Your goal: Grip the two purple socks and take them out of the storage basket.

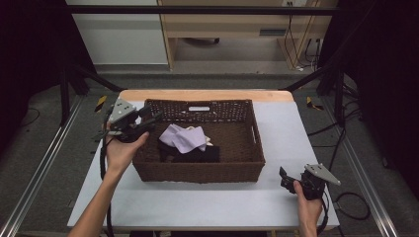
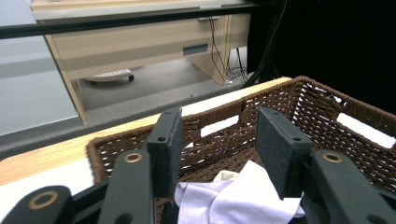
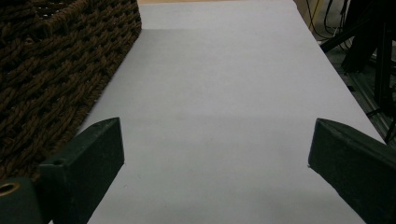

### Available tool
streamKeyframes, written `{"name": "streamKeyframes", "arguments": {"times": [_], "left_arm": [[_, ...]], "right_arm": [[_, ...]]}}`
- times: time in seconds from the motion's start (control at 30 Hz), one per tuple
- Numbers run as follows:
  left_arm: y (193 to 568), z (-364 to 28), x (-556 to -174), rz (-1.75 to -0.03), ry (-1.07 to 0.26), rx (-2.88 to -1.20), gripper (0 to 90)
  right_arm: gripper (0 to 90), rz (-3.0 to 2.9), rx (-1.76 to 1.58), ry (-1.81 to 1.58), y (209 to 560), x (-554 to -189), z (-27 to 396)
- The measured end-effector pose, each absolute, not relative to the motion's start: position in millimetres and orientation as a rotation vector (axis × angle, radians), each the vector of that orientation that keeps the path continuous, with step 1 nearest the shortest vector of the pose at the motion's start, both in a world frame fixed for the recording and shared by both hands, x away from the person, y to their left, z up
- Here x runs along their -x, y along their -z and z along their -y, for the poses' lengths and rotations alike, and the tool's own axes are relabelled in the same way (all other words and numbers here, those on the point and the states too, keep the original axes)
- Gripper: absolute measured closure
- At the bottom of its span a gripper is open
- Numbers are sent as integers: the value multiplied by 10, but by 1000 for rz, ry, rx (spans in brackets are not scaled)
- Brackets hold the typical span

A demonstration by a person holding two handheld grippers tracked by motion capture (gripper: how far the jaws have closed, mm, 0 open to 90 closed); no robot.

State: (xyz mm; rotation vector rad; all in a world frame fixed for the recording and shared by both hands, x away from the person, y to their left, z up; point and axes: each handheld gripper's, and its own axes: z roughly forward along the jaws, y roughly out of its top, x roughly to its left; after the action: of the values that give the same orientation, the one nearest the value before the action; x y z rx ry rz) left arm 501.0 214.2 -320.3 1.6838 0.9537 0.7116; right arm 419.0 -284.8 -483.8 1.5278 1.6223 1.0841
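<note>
Spread and empty, the jaws of my left gripper (image 2: 219, 154) hang over the near-left corner of the wicker basket (image 1: 197, 170), so the pick is not yet made. Just ahead of and below them lies the crumpled pale lilac cloth (image 2: 238, 198) on dark garments (image 1: 197, 154). My right gripper (image 1: 289, 178) waits over the table (image 3: 224, 93), jaws wide apart.
</note>
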Motion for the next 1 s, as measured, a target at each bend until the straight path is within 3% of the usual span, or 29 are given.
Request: {"name": "streamKeyframes", "arguments": {"times": [0.4,1.0], "left_arm": [[3536,-1816,-5458,-992,-691,-1807,512],[4072,-1858,-5782,-1126,-633,-1995,506]], "right_arm": [[40,-1632,-1524,-1080,4838,-4192,2846],[40,-1641,-1522,-1074,4840,-4199,2839]]}}
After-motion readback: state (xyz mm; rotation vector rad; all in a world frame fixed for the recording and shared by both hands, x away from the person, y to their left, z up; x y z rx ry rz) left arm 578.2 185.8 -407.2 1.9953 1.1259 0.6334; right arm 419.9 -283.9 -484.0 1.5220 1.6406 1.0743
